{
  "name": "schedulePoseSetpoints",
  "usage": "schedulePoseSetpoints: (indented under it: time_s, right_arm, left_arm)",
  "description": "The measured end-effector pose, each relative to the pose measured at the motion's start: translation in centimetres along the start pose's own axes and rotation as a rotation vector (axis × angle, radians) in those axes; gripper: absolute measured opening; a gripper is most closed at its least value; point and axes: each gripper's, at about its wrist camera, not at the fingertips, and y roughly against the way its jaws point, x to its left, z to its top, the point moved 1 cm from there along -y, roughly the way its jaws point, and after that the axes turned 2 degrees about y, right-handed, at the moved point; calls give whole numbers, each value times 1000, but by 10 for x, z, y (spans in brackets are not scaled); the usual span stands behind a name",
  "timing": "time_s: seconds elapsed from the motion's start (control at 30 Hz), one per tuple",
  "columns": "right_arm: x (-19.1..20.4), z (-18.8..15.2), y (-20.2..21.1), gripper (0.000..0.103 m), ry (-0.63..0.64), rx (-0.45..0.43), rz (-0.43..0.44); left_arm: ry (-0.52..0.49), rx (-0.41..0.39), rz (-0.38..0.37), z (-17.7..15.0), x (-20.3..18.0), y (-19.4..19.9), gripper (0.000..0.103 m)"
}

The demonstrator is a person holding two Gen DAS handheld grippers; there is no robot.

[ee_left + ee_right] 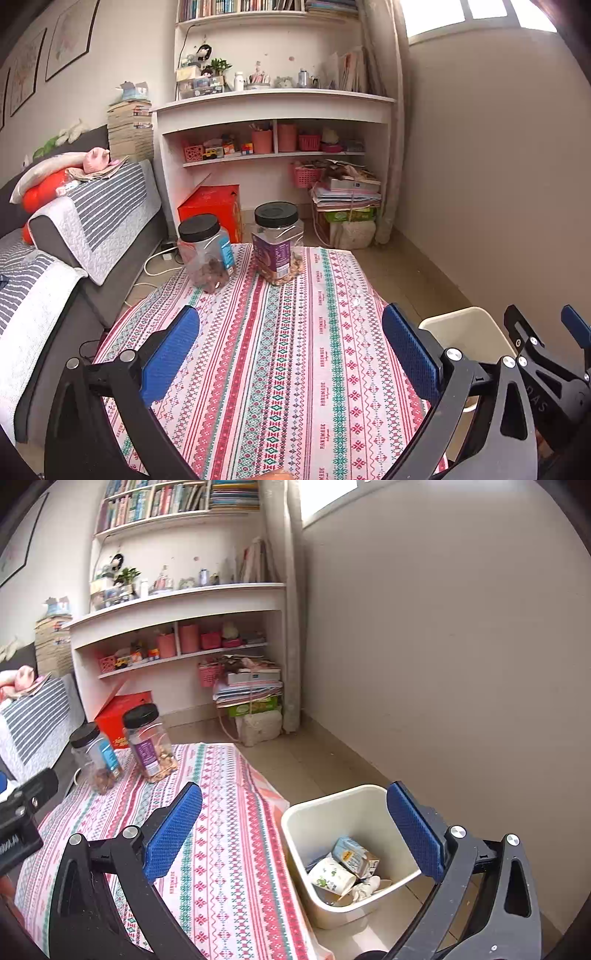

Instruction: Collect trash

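A cream waste bin stands on the floor right of the table; it also shows in the left wrist view. Inside lie a small drink carton, a paper cup and crumpled paper. My right gripper is open and empty, held above the bin's near left rim and the table edge. My left gripper is open and empty above the table with the patterned cloth. The right gripper appears at the right edge of the left wrist view.
Two clear jars with black lids stand at the table's far end. A sofa runs along the left. White shelves, a red box and stacked papers are beyond. A wall is at right.
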Motion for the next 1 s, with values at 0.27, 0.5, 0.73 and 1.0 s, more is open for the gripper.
schedulePoseSetpoints:
  time_s: [0.27, 0.5, 0.73, 1.0]
  right_arm:
    - [8, 1, -4, 96, -10, -3, 9]
    - [7, -1, -6, 96, -12, 19, 21]
    - [3, -1, -7, 96, -17, 27, 20]
    - [4, -2, -8, 96, -17, 35, 23]
  left_arm:
    - [19, 54, -4, -7, 11, -10, 96]
    - [-1, 47, 15, -12, 8, -10, 96]
    - [-2, 45, 15, -12, 6, -9, 96]
    - [12, 51, 19, -12, 7, -10, 96]
